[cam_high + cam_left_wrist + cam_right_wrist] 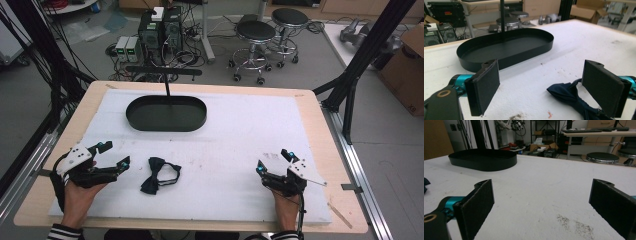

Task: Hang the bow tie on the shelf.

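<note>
A dark navy bow tie (160, 175) is lying flat on the white foam sheet (235, 130) that is covering the wooden table (320, 150), toward the near edge and left of centre. The left gripper (114, 155) is resting on the sheet just beside the bow tie, its jaws standing wide apart and holding nothing; in the left gripper view one wing of the bow tie (571, 96) is sitting low between the pads, closer to the right pad (602, 87), and whether it is touching that pad is hard to tell from this angle. The right gripper (273, 161) is lying well apart from the bow tie on the sheet's right side, its jaws likewise spread wide over bare foam and gripping nothing. A black oval tray (135, 117) with a thin upright post (166, 86) is standing at the far side of the sheet, beyond the bow tie.
</note>
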`<control>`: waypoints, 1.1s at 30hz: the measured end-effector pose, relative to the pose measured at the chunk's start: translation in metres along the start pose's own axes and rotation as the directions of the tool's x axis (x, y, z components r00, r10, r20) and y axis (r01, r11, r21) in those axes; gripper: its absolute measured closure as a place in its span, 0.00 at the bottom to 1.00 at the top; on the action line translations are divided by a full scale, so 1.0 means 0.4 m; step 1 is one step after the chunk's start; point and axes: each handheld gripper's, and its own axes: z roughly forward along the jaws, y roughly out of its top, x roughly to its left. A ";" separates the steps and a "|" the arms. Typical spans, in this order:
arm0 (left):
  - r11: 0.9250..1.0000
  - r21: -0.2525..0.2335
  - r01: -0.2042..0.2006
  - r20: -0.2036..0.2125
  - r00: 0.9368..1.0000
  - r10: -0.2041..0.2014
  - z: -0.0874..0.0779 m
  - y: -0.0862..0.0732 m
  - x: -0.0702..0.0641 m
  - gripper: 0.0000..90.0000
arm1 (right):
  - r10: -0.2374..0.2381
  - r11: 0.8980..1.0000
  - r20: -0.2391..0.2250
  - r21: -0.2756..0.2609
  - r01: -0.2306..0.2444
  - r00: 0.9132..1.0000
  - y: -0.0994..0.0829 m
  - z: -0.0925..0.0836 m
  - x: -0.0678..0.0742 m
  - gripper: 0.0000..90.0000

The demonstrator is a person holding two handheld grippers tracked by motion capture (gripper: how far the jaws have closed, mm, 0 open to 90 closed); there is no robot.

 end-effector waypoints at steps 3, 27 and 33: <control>0.999 0.046 0.007 -0.010 1.000 -0.006 -0.001 0.013 -0.008 0.18 | 0.005 1.000 0.001 0.003 -0.005 1.000 0.000 -0.001 0.001 0.05; 0.914 0.405 0.021 -0.026 1.000 -0.012 0.063 0.063 -0.091 0.18 | 0.005 1.000 -0.003 0.000 -0.005 1.000 0.000 -0.001 0.000 0.05; 0.901 0.433 0.005 0.002 1.000 -0.007 0.092 0.058 -0.115 0.18 | 0.008 1.000 -0.002 -0.003 -0.008 1.000 -0.001 -0.002 -0.001 0.05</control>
